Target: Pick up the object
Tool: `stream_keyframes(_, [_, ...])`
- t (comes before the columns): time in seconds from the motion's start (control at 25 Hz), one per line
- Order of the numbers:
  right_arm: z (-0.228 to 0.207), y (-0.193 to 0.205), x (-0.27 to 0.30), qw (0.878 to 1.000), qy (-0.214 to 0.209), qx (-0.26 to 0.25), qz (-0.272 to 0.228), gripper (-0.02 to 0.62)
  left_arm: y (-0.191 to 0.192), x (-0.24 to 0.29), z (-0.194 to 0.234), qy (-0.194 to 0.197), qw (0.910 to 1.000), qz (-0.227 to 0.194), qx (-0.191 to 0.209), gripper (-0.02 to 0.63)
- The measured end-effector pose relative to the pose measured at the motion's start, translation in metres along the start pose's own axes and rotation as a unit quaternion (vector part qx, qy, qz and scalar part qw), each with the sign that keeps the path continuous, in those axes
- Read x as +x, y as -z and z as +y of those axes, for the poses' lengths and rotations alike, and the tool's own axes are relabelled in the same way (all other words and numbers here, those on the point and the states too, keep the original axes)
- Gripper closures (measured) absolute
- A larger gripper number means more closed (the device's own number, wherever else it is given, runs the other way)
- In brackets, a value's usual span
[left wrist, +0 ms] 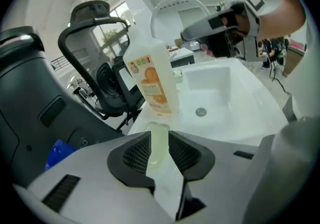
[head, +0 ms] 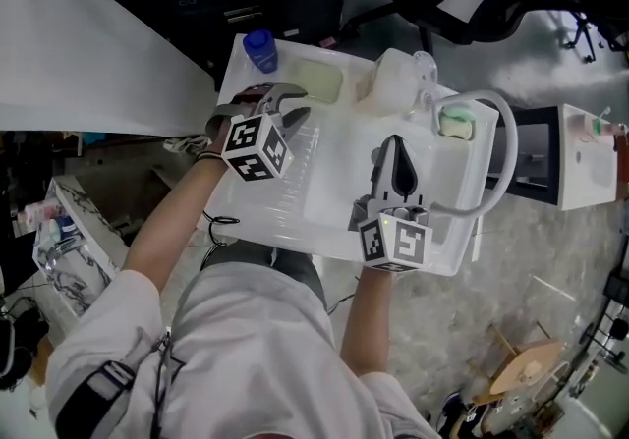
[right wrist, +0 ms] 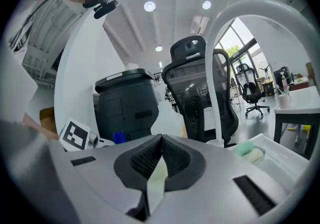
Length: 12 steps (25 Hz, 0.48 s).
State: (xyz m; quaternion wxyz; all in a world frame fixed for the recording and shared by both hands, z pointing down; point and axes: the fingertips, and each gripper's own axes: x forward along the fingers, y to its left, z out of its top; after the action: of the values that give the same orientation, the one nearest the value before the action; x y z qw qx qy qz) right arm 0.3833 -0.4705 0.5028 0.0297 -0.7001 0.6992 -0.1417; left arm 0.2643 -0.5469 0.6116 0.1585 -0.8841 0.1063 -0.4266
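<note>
A clear bottle with an orange label (left wrist: 152,80) stands upright on the back rim of the white sink (left wrist: 220,113); from the head view the bottle (head: 395,83) shows beside the faucet. A pale yellow soap bar (left wrist: 158,144) lies in a dish (head: 313,82) just ahead of my left gripper (left wrist: 159,135). That gripper (head: 293,105) is open, its pads apart and pressing on nothing. My right gripper (head: 393,150) hovers over the basin, jaws shut with nothing between them (right wrist: 161,140).
A blue-capped bottle (head: 260,49) stands at the sink's back left corner. A green sponge (head: 455,123) sits in a holder at the right, under the arched white faucet (head: 499,157). Office chairs (right wrist: 192,92) and a dark bin (right wrist: 125,102) stand behind the sink.
</note>
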Motion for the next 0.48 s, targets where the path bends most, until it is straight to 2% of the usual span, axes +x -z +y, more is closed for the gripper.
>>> stream_keyframes(0.2, [0.005, 0.010, 0.015, 1.000, -0.006, -0.004, 0.008, 0.589, 0.026, 0.036, -0.005, 0.030, 0.9968, 0.048, 0.056, 0.502])
stream_keyframes(0.36, [0.004, 0.017, 0.024, 1.000, -0.007, -0.003, 0.016, 0.589, 0.040, 0.058, -0.004, 0.042, 0.9942, 0.074, 0.067, 0.482])
stream_keyframes(0.48, [0.001, 0.024, 0.028, 1.000, -0.002, 0.001, 0.026, 0.589, 0.051, 0.071, -0.005, 0.047, 0.9895, 0.096, 0.096, 0.471])
